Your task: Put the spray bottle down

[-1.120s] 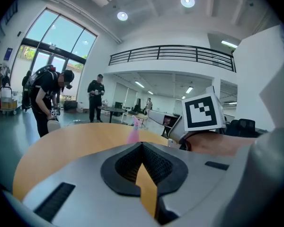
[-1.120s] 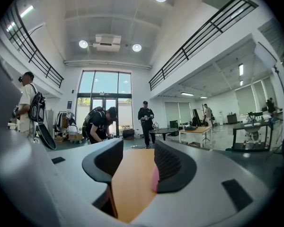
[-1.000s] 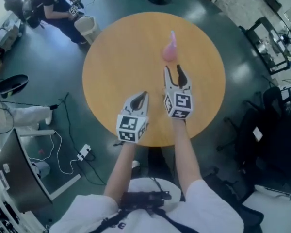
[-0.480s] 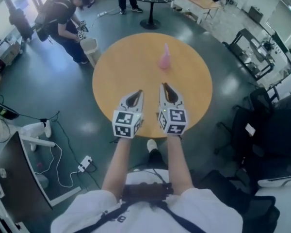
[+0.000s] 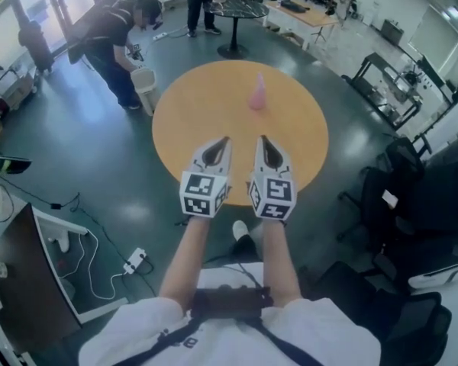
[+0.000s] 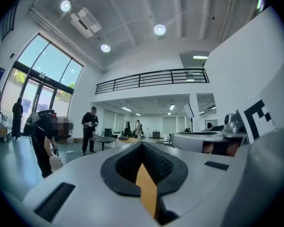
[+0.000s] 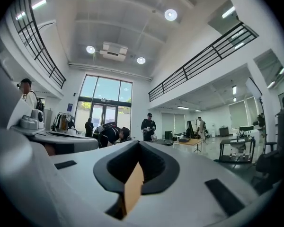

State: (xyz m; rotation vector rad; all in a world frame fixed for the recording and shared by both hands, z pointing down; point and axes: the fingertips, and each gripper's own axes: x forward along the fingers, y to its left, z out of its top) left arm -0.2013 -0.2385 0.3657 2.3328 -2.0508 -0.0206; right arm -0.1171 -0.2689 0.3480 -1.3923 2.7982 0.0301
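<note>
A pink spray bottle (image 5: 257, 92) stands upright on the far part of the round wooden table (image 5: 191, 109) in the head view. Neither gripper touches it. My left gripper (image 5: 224, 139) and right gripper (image 5: 262, 139) hang side by side over the table's near edge, well short of the bottle. Both point level, out across the room. Each has its jaws shut with nothing between them. In the left gripper view (image 6: 142, 144) and the right gripper view (image 7: 138, 143) only the closed jaw tips and the hall beyond show; the bottle is hidden there.
A person (image 5: 114, 33) bends over a white bin (image 5: 143, 82) left of the table. A small dark table (image 5: 233, 8) stands beyond. Black chairs (image 5: 401, 197) crowd the right side. Cables and a power strip (image 5: 133, 258) lie on the floor at lower left.
Both grippers pulled back from the bottle toward the table's near edge and rose. The right gripper's jaws, open a second ago near the bottle, have shut empty. The bottle stays standing.
</note>
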